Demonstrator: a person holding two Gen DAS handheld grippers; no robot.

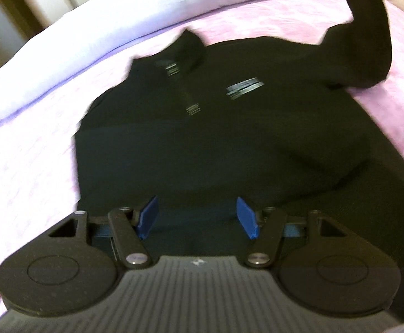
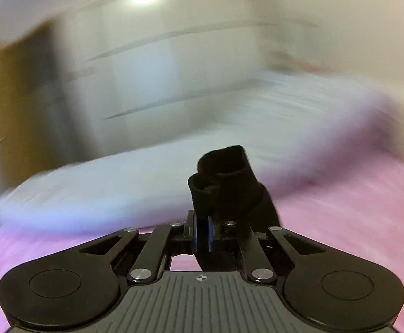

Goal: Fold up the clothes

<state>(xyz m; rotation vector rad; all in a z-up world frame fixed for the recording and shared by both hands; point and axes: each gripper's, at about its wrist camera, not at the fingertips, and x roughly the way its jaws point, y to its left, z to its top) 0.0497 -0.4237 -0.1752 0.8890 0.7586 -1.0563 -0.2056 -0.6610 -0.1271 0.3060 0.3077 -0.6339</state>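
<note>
a: the black shirt is spread front-up on the pink bedspread, just ahead of the left gripper. its jaws are held wide apart over the near hem, with nothing between the blue pads.

b: the right gripper is closed tight on the sleeve, whose cuff stands up just beyond the jaws. in the left view the same sleeve is seen lifted up and away, far ahead and to the right of the left jaws.

a: the sleeve fold is judged to be the step in hand. it would be done well if the sleeve were carried across the chest, laid flat without a twist, and released only once it lies down. the hem could be pinned by the left jaws so the body is not dragged.

b: hidden parts noted: the other sleeve cannot be made out. the near hem is covered by the left gripper body. the chest logo and collar are smeared by motion blur; nothing is readable. the right view is heavily blurred, so only a pale duvet and a wall are recognised.
</note>
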